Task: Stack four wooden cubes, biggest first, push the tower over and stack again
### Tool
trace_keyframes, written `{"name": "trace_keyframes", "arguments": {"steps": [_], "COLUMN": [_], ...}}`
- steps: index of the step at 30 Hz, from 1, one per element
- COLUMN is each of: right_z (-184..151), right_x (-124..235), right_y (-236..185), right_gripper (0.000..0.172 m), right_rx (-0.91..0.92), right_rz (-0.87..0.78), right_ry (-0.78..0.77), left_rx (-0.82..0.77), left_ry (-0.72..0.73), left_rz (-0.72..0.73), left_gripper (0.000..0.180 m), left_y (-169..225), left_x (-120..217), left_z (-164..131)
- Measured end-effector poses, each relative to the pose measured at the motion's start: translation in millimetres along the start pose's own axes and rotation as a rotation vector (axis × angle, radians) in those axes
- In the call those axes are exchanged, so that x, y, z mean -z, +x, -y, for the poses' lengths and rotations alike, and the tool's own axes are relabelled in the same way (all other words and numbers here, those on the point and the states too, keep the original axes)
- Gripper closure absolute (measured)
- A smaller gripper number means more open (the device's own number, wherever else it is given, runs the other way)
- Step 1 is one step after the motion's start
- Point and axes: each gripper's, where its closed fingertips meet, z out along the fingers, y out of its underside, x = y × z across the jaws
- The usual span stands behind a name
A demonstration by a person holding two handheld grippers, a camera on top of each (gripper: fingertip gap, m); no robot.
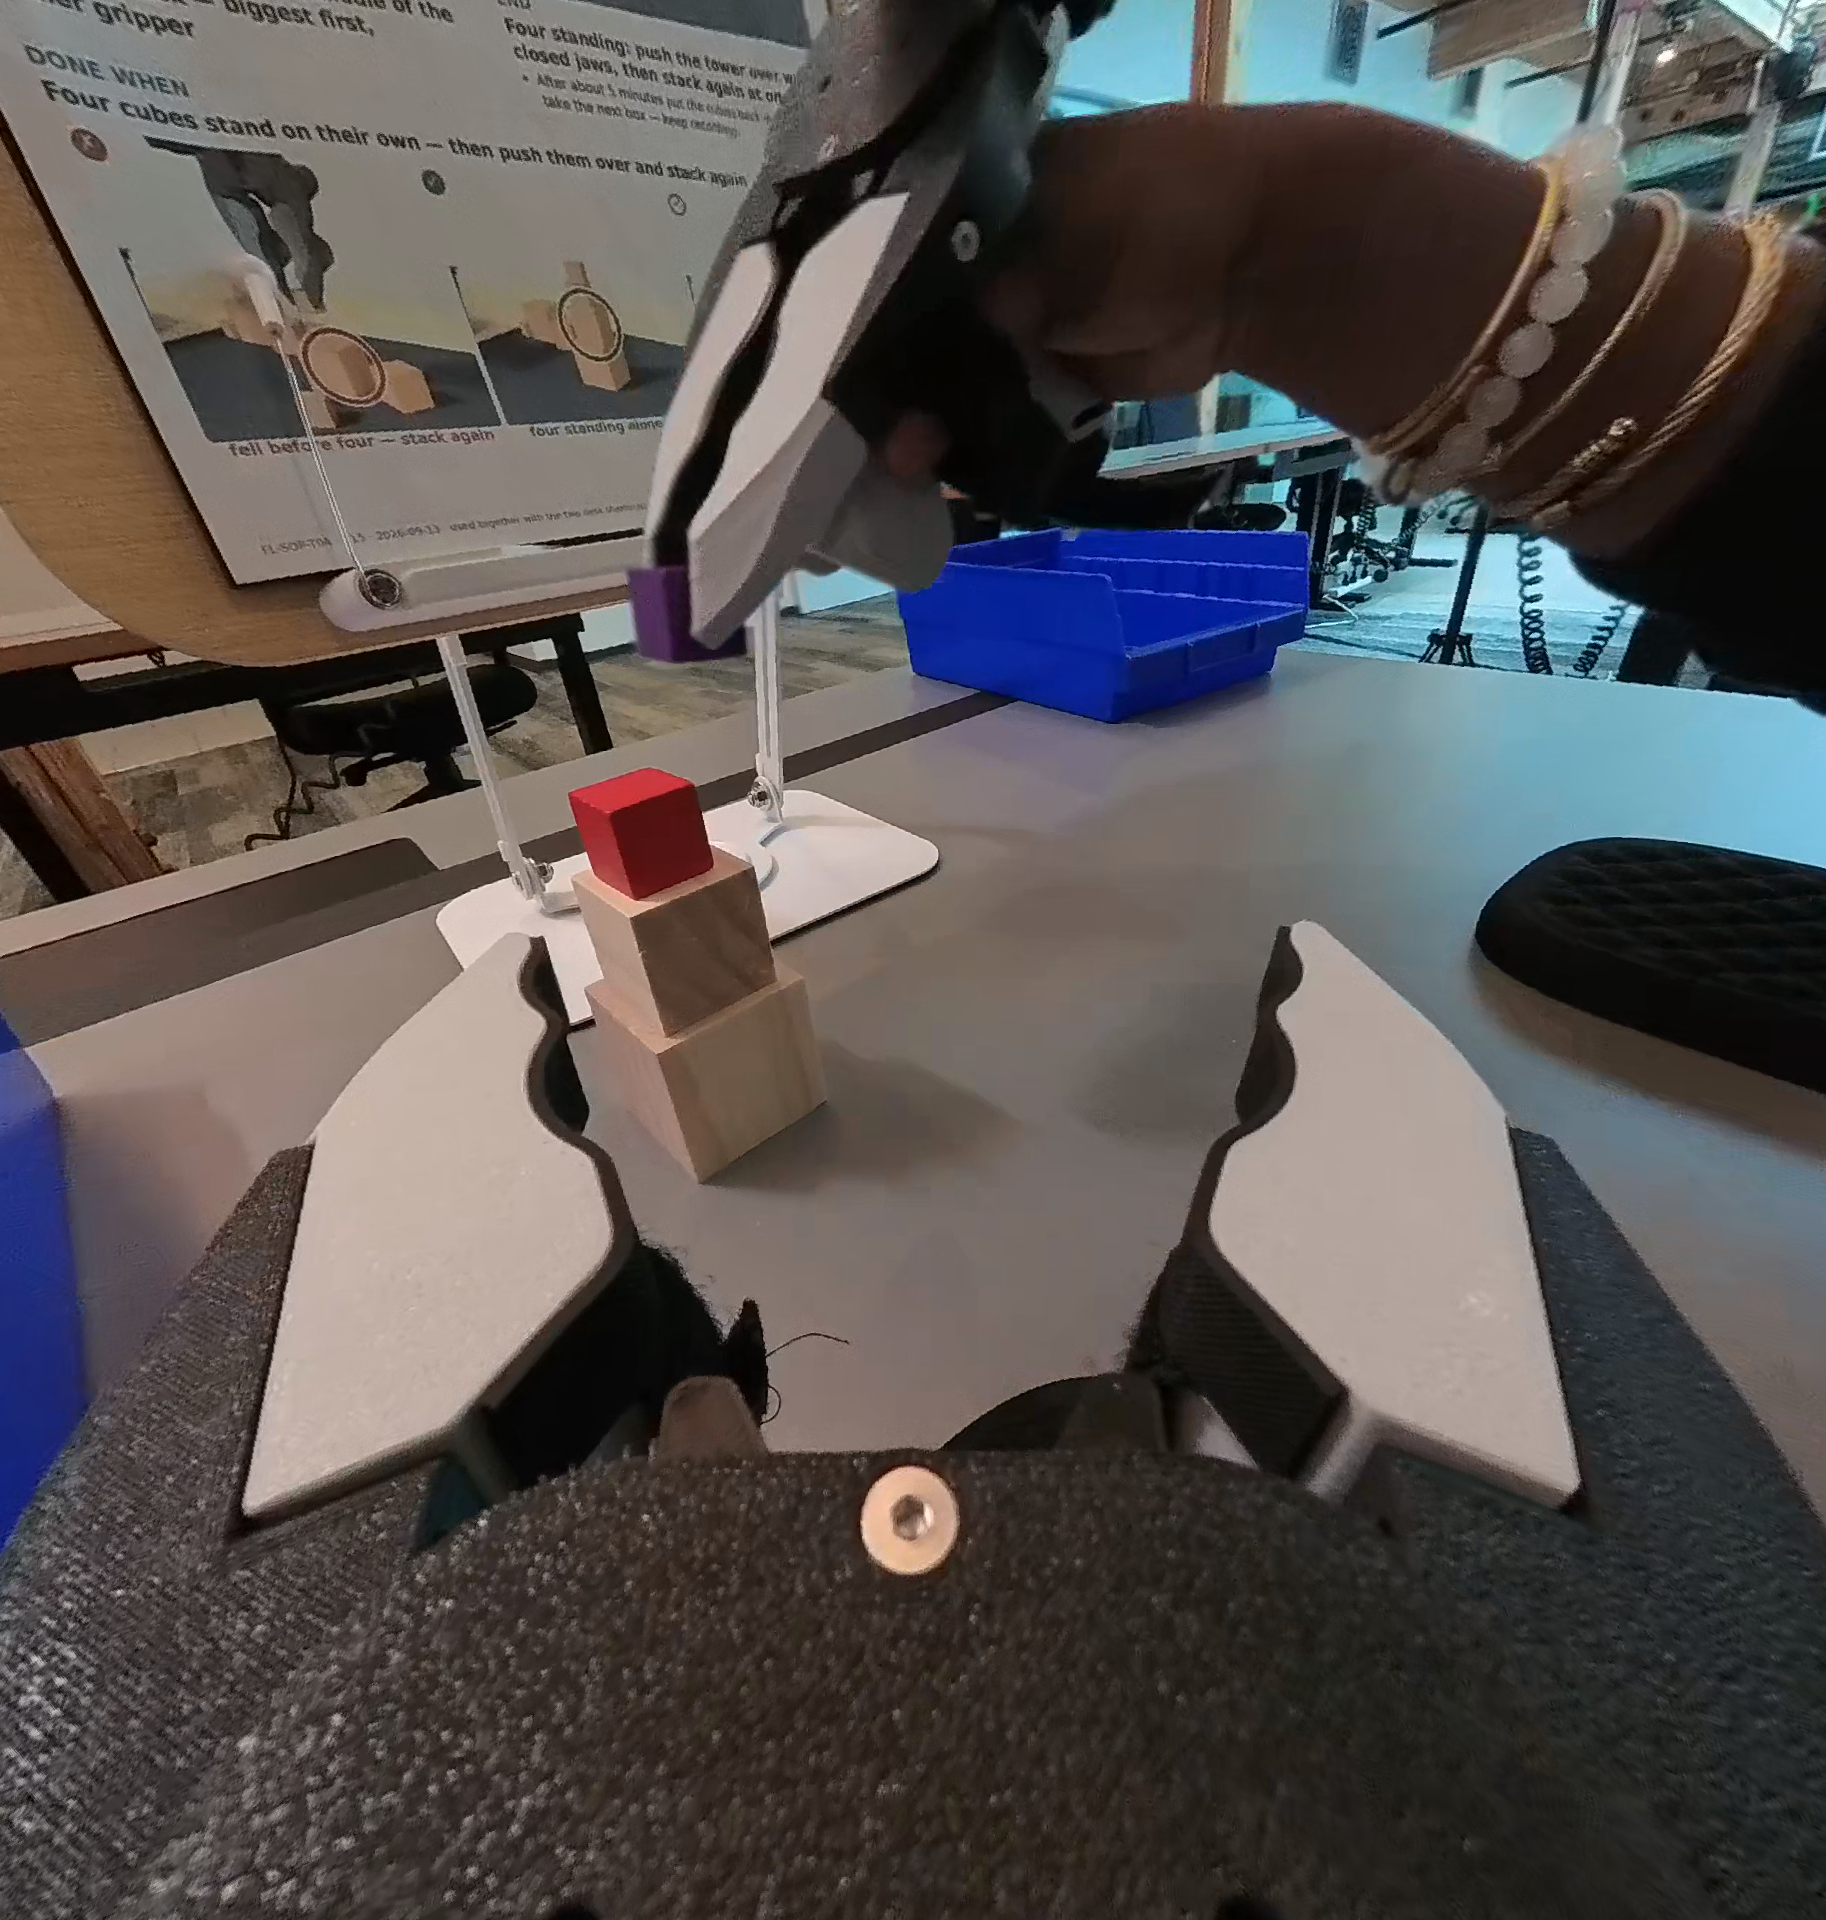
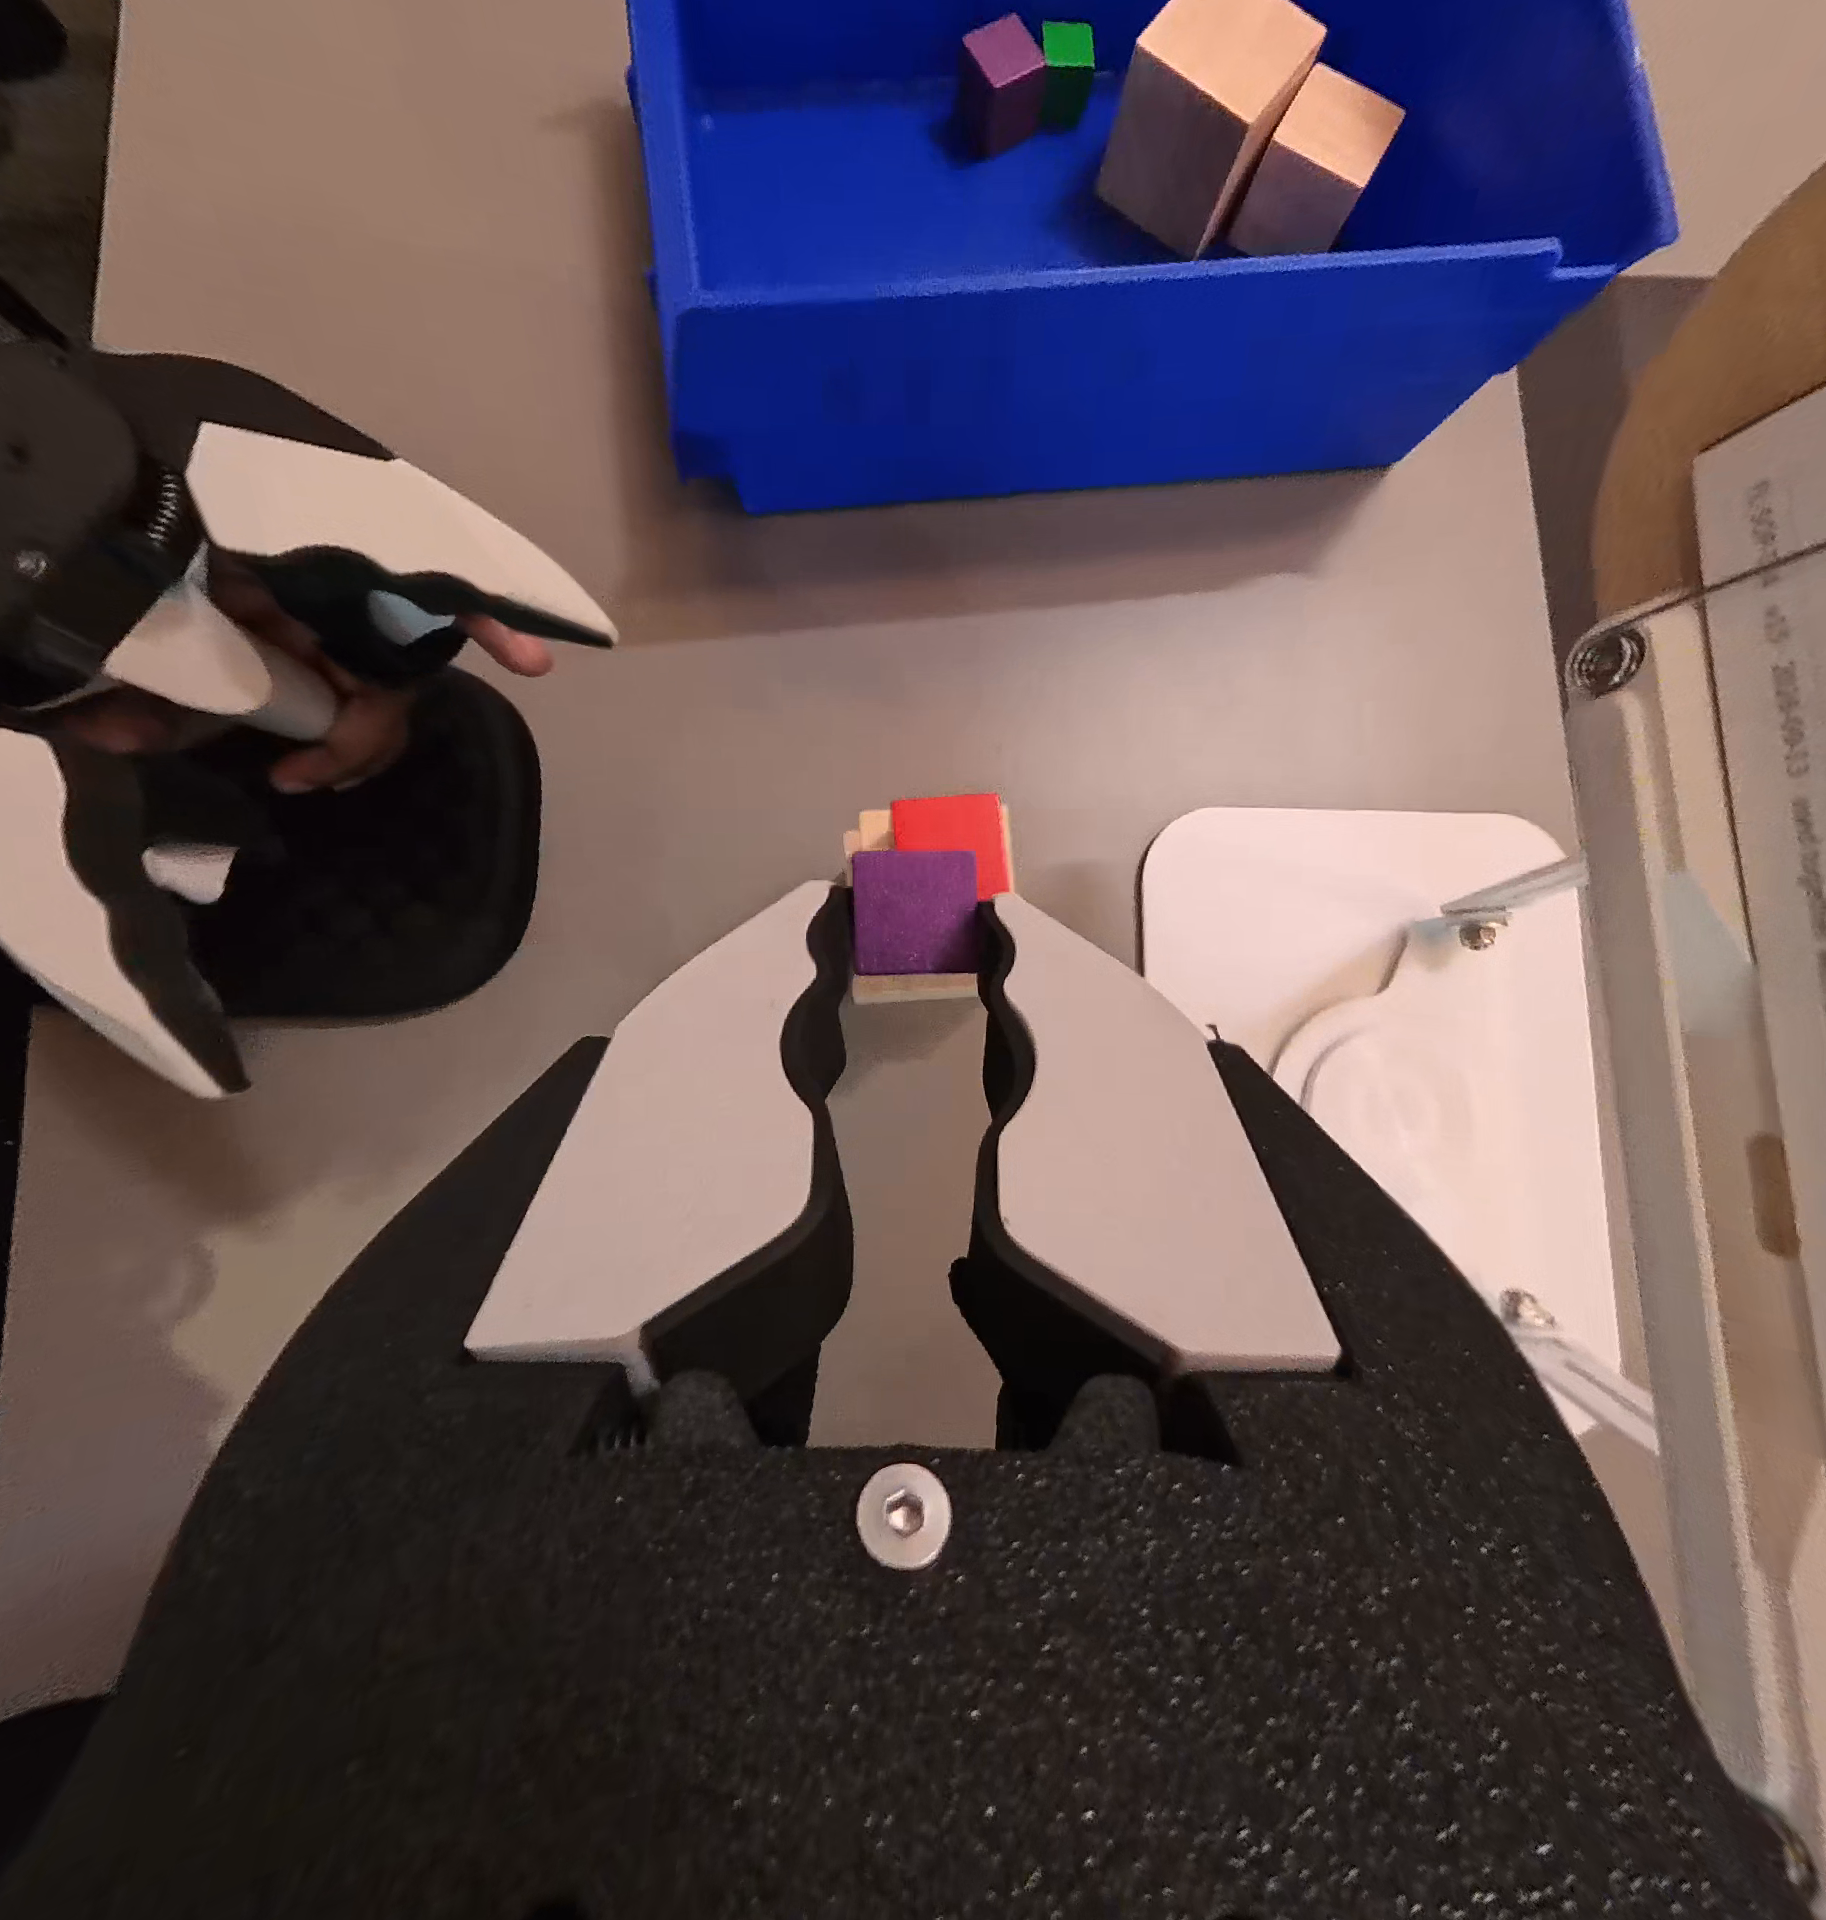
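The right gripper [image 2: 914, 914] hung above the grey table [image 1: 1304, 935], its two pads clamped on the sides of a small purple cube [image 2: 911, 911]. Seen from the left wrist camera, that cube [image 1: 665, 613] was held in the air well above a stack of three blocks, apart from it. The stack stood on the table just in front of the white base plate [image 1: 847, 862] of a document stand: a large pale wooden cube [image 1: 717, 1081] at the bottom, a smaller wooden cube [image 1: 680, 951] on it, and a red cube [image 1: 641, 831] on top, each turned a little against the one below. From above, the purple cube overlapped the near corner of the red cube [image 2: 956, 836].

The left gripper [image 1: 909, 1029] stood low over the table with its jaws spread wide and nothing between the pads; the stack stood just beyond its left fingertip [image 1: 493, 977], whether touching it could not be told.

Toward the far edge of the table lay a blue bin [image 2: 1044, 353] holding another purple block [image 2: 1000, 88], a green block [image 2: 1067, 73] and two wooden blocks [image 2: 1241, 145]. A black pad [image 1: 1698, 956] lay on the table beside the left gripper. The stand carried a printed sheet [image 1: 389, 270].
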Motion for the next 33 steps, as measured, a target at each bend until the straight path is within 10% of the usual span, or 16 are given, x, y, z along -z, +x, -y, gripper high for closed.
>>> {"name": "trace_keyframes", "arguments": {"steps": [33], "right_z": [-4.9], "right_x": [-36.8], "right_y": [10.5], "right_gripper": [0.150], "right_rx": [0.019], "right_rz": [0.032], "right_ry": [-0.091], "left_rx": [-0.020], "left_ry": [-0.002], "left_rz": [-0.015], "left_gripper": [0.056], "left_y": [3.2], "left_x": [-0.4], "left_z": [-0.4]}}
